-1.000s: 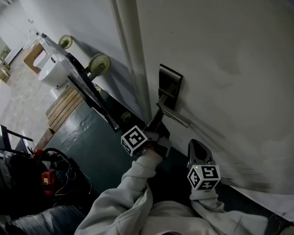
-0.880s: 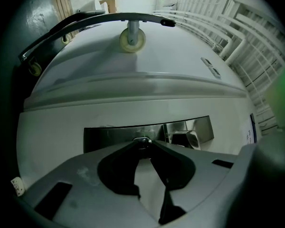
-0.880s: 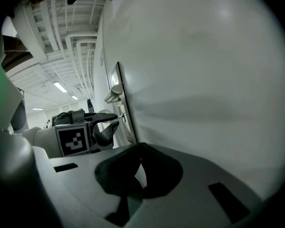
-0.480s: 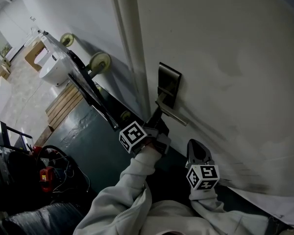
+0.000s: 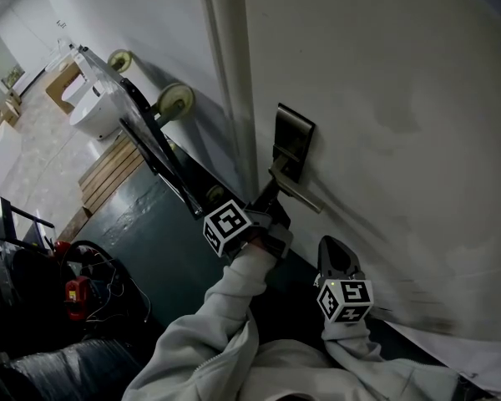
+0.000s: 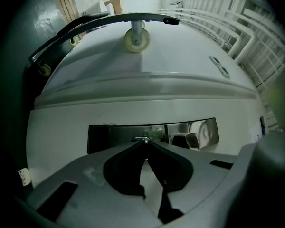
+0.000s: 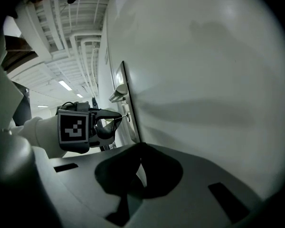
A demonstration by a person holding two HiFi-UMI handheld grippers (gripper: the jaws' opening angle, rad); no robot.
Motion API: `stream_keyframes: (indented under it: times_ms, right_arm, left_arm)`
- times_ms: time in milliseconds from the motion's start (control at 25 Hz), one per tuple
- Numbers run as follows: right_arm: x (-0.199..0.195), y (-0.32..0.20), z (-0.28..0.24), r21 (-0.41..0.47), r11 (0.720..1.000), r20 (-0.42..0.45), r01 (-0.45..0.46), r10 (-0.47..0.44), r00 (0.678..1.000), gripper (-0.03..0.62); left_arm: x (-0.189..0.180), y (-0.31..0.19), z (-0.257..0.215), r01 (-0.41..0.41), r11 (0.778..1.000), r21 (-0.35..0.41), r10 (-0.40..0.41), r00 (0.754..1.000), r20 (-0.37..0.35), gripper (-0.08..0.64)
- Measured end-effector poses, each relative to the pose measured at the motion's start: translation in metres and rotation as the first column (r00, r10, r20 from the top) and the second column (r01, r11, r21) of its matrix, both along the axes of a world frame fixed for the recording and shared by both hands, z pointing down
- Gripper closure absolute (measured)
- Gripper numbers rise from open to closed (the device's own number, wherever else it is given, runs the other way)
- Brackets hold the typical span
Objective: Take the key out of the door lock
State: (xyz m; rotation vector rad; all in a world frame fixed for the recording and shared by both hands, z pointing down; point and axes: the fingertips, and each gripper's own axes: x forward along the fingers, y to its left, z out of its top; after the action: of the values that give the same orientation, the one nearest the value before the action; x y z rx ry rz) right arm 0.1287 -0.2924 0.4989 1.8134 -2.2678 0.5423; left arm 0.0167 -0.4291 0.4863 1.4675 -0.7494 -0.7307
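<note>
White door (image 5: 384, 73) pretty much fills the head view from 12 round to 4 o'clock, so that's the backdrop for everything.

Closest to me are the pale sleeves (image 5: 225, 307) coming in from 6 o'clock. The right gripper (image 5: 332, 249) sits at roughly 5 o'clock, low down and just beside the door face. Its own camera shows the jaws pressed together with nothing between them.

A bit further out, just below the middle of the head view, is the left gripper (image 6: 143, 143), pointing up at the lock. Its jaws are pinched together on the key (image 7: 125, 116). From the right gripper's camera I can see the key as a thin bit of metal bridging the tips and the edge of the lock plate (image 5: 292, 132), so it's sitting in the lock. On the left gripper's camera it's only a small shiny nub right at the tips, at 12 o'clock from the jaw notch.

The door handle (image 5: 305, 197) sticks out of the plate toward 4 o'clock, just beside the left gripper.

Past that, at 10 o'clock, a dark-framed cart (image 5: 150, 153) with cream wheels leans by the wall. Wooden slats (image 5: 108, 178) lie at 9 o'clock on the dark green floor (image 5: 142, 224).
</note>
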Motion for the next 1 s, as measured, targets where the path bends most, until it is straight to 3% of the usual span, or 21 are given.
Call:
stream_keyframes:
  times_ms: [720, 1000]
  right_arm:
    - [-0.010, -0.004, 0.003, 0.003, 0.999, 0.002, 0.045, -0.045, 0.999, 0.540]
    - [-0.010, -0.003, -0.001, 0.014, 0.999, 0.002, 0.046, -0.046, 0.999, 0.540]
  left_arm:
    - [-0.013, 0.015, 0.002, 0.010, 0.999, 0.033, -0.010, 1.000, 0.022, 0.534]
    - [-0.015, 0.024, -0.002, -0.006, 0.998, 0.059, 0.002, 0.998, 0.064, 0.534]
